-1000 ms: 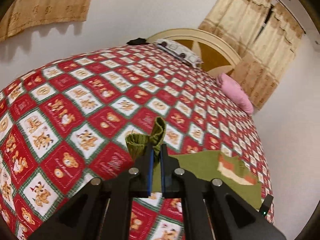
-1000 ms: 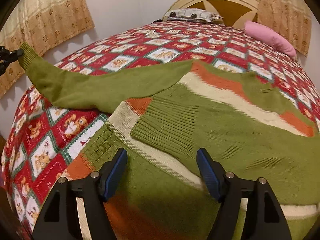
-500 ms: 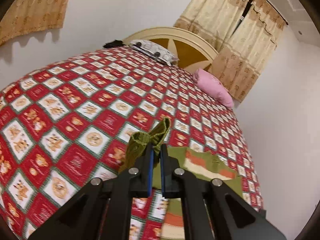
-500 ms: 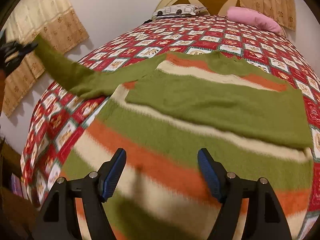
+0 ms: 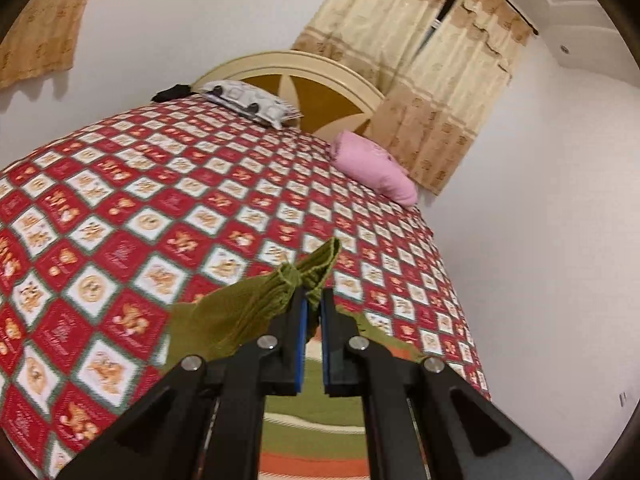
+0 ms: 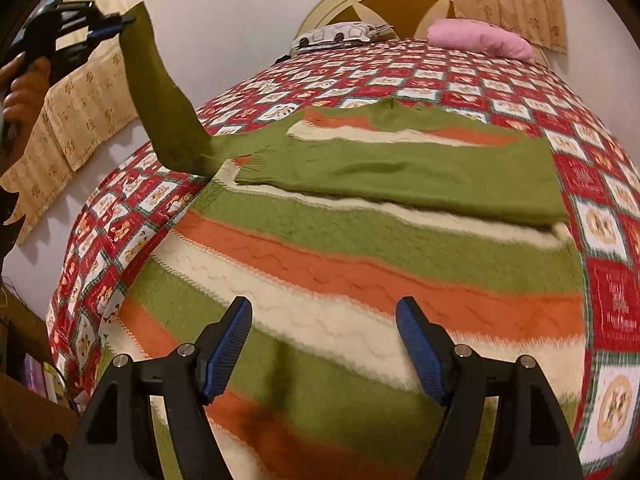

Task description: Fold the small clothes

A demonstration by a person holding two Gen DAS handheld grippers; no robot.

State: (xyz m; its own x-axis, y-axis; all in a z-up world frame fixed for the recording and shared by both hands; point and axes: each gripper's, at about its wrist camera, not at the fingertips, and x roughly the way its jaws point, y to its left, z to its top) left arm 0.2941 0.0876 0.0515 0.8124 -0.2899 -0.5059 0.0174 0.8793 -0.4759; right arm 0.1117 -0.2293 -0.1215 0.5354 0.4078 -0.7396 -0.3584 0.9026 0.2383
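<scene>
- Bed (image 6: 600,296) with a red teddy-print cover fills both views; cream headboard (image 5: 320,64), patterned pillow (image 5: 248,100) and pink pillow (image 5: 372,168) at the head end, beige curtains (image 5: 432,80) on white walls.
- Striped sweater (image 6: 340,280) lies flat at the foot end; right sleeve (image 6: 400,168) already folded across the chest.
- Left sleeve (image 6: 168,112) has gone from lying out over the bed's left edge to lifted steeply, cuff (image 5: 296,276) clamped in the closed left tongs (image 5: 312,308); likely about to fold inward.
- Right tongs (image 6: 324,336) open and empty, now back over the hem end rather than the chest.
</scene>
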